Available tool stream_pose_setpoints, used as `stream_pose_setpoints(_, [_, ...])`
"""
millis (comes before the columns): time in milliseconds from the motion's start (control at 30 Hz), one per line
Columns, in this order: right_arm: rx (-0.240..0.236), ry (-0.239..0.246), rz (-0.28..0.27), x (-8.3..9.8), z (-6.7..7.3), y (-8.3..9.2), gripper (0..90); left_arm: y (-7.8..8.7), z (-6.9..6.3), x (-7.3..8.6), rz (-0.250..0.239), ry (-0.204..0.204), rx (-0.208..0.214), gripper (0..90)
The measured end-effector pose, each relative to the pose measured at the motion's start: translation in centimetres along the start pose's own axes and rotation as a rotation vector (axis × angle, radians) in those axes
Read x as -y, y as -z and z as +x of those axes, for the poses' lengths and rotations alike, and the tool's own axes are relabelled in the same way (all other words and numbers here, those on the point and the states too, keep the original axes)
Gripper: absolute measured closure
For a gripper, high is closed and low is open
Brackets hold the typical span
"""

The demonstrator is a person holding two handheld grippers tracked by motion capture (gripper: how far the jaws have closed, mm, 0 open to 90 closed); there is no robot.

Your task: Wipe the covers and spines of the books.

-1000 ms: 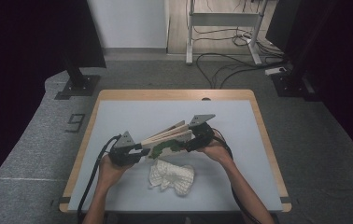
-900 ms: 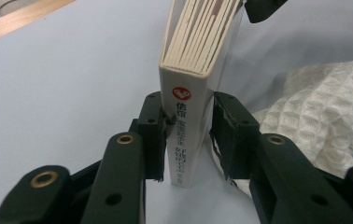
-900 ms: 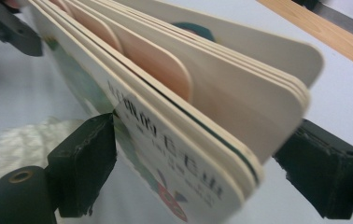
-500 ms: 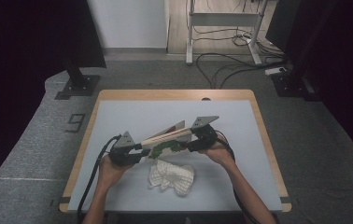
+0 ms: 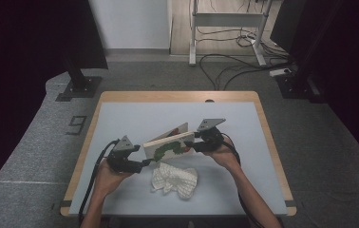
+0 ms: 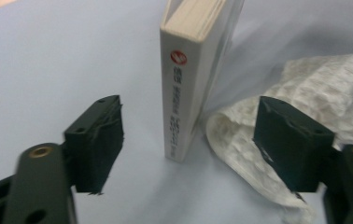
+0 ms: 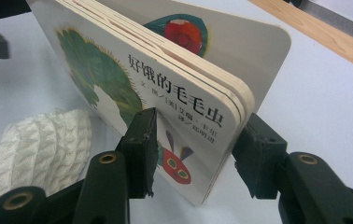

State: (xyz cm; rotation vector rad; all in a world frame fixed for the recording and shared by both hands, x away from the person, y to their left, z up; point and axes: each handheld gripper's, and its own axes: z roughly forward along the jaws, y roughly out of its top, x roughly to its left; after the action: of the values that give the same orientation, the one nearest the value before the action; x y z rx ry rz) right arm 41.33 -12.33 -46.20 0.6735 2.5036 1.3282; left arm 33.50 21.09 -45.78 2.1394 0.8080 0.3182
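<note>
Board book (image 5: 168, 145) stands on edge mid-worktop (image 5: 263, 190), spine toward the left hand-held gripper (image 6: 188, 140), front cover facing the person, pages fanned slightly at the far end. Cloth (image 5: 175, 179), white waffle weave, lies crumpled just in front of it, touching or nearly so.

Right hand-held gripper (image 7: 195, 154) straddles the book's open end, jaws have just been closing, one pad (image 7: 139, 149) on the front cover, the other behind the back board; looks about clamped, can't confirm full pressure. Left hand-held gripper's jaws have just been opening: they now stand wide on both sides of the spine, clear of it, holding nothing.

Looks like a handover to the right. To do it well: seat the right grip fully across all the boards before lifting, keep the left nearby until the book stops wobbling, and pull back without snagging the cloth.

Cover title reads 好饿的毛毛虫, with a caterpillar drawing. Red logo on the spine; spine text too blurred to read.
</note>
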Motion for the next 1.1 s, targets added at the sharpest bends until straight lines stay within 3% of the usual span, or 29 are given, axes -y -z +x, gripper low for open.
stream_pose_setpoints(167, [0.001, 0.001, 0.004, -0.1, 0.0, -0.1, 50.0, 1.2, -0.7, 0.5, -0.032, 0.013, 0.031, 18.7])
stream_pose_setpoints(500, [0.009, -0.003, 0.004, -0.2, 0.2, -0.2, 47.5, 1.1, -3.5, 0.9, -0.014, -0.044, 0.098, 16.7])
stream_pose_setpoints(767, [0.009, -0.004, 0.008, -0.2, 0.2, -0.2, 47.5, -0.4, -5.1, 0.2, -0.010, -0.076, 0.155, 16.3])
stream_pose_setpoints(1100, [0.009, -0.002, 0.008, -0.2, 0.2, -0.1, 47.6, -3.9, -6.8, -1.5, -0.007, -0.135, 0.231, 18.4])
